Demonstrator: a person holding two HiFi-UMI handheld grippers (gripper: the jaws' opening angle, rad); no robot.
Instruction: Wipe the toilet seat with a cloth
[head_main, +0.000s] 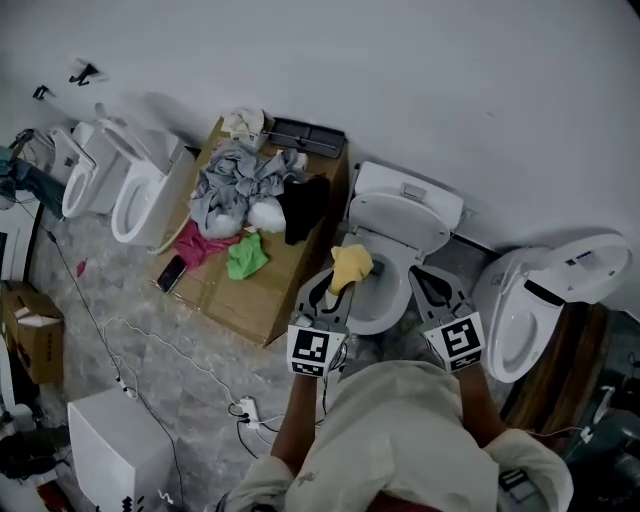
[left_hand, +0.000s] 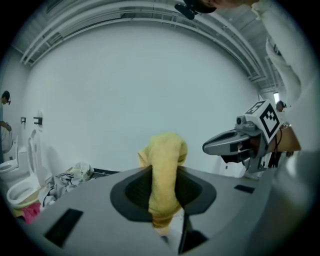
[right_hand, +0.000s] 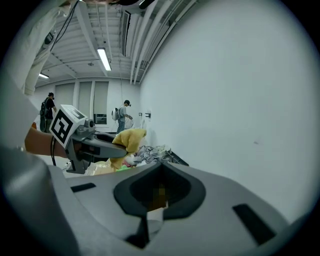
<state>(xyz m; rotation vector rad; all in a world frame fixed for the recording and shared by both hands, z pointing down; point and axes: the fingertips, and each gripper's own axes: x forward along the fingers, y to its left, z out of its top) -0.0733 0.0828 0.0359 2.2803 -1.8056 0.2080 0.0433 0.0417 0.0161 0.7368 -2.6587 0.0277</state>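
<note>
**Left hand-held gripper** (left_hand: 167, 227): the jaws are closed tight on a yellow cloth (left_hand: 162, 170), pinched partway along its length. One bunched end stands above the jaws and the other hangs just below them. In the head view the cloth sits over the near left part of the toilet seat (head_main: 385, 326). Whether it touches the seat cannot be told.

**Right hand-held gripper** (right_hand: 146, 220): the jaws are together with nothing between them, held beside the left one at the seat's right side.

**Edges:**
- The lid (head_main: 398, 222) is raised at the back, close to the white wall (head_main: 420, 80).
- A flattened cardboard sheet (head_main: 265, 300) lies on the floor just beside the toilet's left flank.
- The sheet carries a heap of clothes (head_main: 240, 185), a green rag (head_main: 246, 257) and a phone (head_main: 171, 273).
- A second toilet (head_main: 545, 300) stands near on the right, with a narrow strip of floor between.
- Two more toilets (head_main: 140, 190) stand well apart at far left.

**Open room:** stone floor (head_main: 130, 290) lies in front of the cardboard, crossed by a thin white cable (head_main: 200, 368). A brown box (head_main: 35, 335) sits at its left edge.
</note>
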